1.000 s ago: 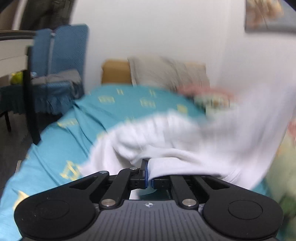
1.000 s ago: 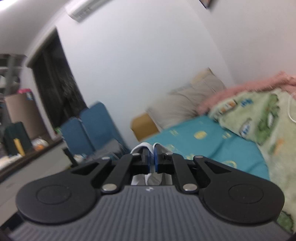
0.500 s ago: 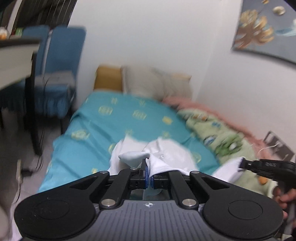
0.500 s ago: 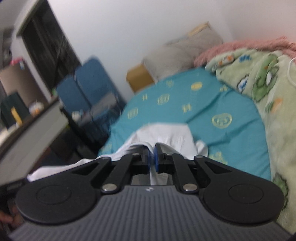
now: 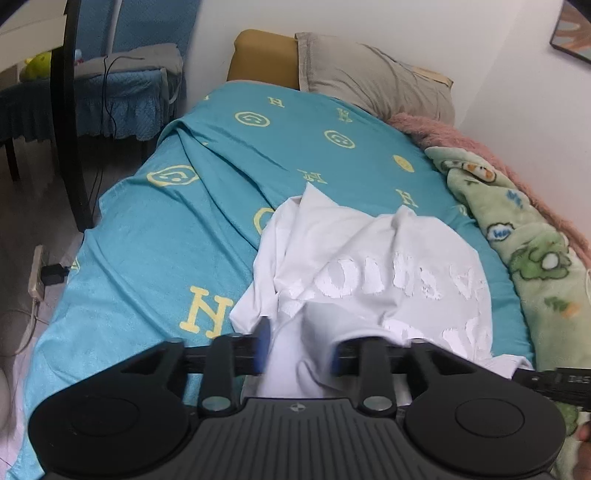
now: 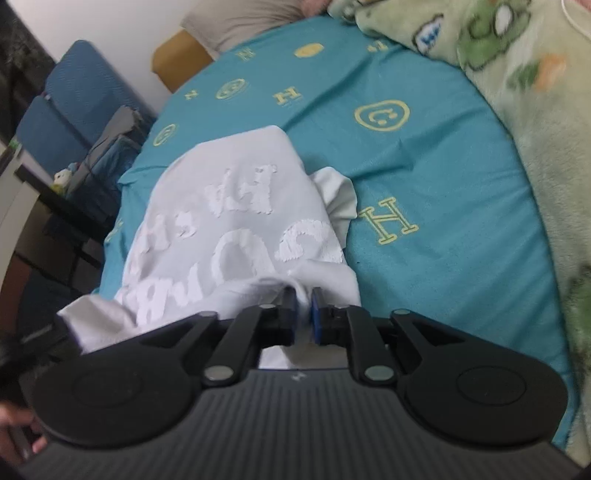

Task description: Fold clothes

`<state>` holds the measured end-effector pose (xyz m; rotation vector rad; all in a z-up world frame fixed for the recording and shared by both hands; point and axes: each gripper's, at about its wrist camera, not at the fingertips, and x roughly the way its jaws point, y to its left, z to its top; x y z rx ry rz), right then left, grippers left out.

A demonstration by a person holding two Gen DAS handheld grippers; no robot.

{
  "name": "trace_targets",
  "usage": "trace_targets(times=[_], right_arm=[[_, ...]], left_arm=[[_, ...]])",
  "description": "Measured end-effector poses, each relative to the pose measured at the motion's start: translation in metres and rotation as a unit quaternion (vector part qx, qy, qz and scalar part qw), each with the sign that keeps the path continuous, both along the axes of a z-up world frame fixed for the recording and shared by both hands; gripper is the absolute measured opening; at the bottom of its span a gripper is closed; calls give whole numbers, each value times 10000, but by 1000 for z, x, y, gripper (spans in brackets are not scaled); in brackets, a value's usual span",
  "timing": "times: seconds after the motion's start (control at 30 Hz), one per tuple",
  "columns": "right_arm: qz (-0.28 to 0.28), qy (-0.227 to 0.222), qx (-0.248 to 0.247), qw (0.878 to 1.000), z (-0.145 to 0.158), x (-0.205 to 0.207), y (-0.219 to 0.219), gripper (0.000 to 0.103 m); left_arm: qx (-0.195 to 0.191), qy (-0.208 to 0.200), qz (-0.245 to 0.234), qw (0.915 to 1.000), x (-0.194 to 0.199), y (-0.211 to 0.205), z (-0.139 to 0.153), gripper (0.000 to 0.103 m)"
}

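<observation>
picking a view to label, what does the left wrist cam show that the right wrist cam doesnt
Only the left wrist view shows the left gripper, fingers spread with shirt cloth between them, plus a power strip on the floor, a framed picture and a pink blanket.

Only the right wrist view shows the right gripper, fingers pinched on the shirt's edge.

Both show the white shirt with raised lettering, lying on the teal sheet, and the green blanket.

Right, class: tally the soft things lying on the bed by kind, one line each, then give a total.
White T-shirt: 1
Grey pillow: 1
Green cartoon blanket: 1
Pink fleece blanket: 1
Total: 4
</observation>
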<state>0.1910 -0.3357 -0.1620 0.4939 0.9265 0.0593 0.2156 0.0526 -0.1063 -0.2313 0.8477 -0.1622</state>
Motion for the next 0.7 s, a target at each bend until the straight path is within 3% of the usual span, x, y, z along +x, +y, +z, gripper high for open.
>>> trace_targets(times=[0.07, 0.1, 0.13, 0.33, 0.5, 0.6, 0.7], right_arm=[[-11, -42, 72, 10000, -2, 4, -1, 74], [-28, -108, 118, 9999, -2, 3, -1, 83], [-60, -158, 168, 9997, -1, 2, -2, 86], [-452, -295, 195, 9984, 12, -10, -12, 85], [-698, -421, 11, 9967, 21, -22, -18, 86], [-662, -459, -69, 9967, 24, -26, -16, 85], [-581, -504, -148, 9969, 26, -27, -13, 86]], left_arm=[[136, -86, 5, 9999, -4, 0, 11, 65], [317, -133, -10, 9994, -8, -2, 16, 79], [498, -180, -24, 9986, -11, -3, 21, 83], [1193, -628, -440, 9899, -51, -13, 40, 85], [1739, -1009, -805, 9763, -85, -22, 56, 90], [2316, -1151, -1352, 9565, -98, -48, 50, 93], [2992, -1257, -1789, 9288, -108, -79, 32, 93]])
